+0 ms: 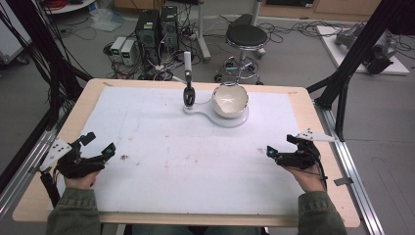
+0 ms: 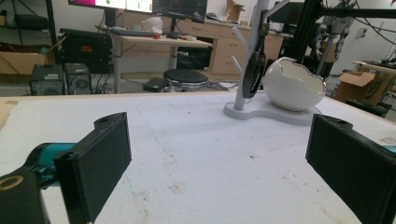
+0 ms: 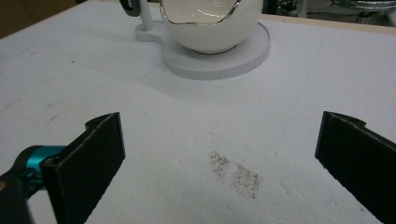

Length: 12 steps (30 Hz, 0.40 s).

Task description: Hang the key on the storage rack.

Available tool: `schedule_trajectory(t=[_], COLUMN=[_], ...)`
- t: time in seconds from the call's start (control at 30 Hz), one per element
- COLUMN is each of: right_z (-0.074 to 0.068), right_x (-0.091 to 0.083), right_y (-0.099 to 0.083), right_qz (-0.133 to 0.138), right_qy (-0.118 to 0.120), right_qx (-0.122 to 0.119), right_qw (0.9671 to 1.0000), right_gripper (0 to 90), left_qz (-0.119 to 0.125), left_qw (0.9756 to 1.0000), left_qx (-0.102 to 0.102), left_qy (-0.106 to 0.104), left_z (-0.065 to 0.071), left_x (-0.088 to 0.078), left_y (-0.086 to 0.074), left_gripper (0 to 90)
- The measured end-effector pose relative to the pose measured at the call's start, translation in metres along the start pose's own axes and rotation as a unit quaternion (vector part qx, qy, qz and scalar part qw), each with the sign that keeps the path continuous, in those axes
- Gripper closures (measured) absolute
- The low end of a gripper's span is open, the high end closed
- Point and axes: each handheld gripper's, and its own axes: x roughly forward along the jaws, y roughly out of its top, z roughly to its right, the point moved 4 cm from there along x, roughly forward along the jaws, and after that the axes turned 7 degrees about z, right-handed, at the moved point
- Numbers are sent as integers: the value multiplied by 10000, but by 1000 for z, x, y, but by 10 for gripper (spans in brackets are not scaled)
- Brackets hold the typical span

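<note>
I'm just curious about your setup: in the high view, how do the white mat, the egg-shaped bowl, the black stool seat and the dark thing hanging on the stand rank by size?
1. White mat
2. Black stool seat and egg-shaped bowl: alike, and the stool stands farther off, so unranked
3. Dark hanging thing

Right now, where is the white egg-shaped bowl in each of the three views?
High view: egg-shaped bowl sits at the table's far centre, on the white base.
Left gripper view: upper right, right of the dark hanging object.
Right gripper view: top centre, cropped.
Shared landmark: the white base.
</note>
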Motion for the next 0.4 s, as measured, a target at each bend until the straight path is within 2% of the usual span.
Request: schedule_trajectory(t=[0.07, 0.2, 0.3, 0.4], right_z=[-1, 1, 0, -3], right_x=[0, -2, -3, -4], right_y=[-5, -16, -19, -16], right_qz=[186, 496, 489, 618], right_qy=[-99, -166, -344, -323], right_qx=[-162, -109, -243, -282], right_qw=[9996, 9986, 9979, 9972], right_gripper=[5, 5, 5, 5], left_qz=[-16, -17, -56, -120], left_qw=[10000, 10000, 10000, 9999], left_qx=[-1, -3, -13, 2], left_qy=[6, 11, 27, 33], left_z=[0, 0, -1, -1], left_x=[0, -1, -1, -2], left_y=[-1, -1, -2, -4], left_gripper=[71, 71, 71, 71])
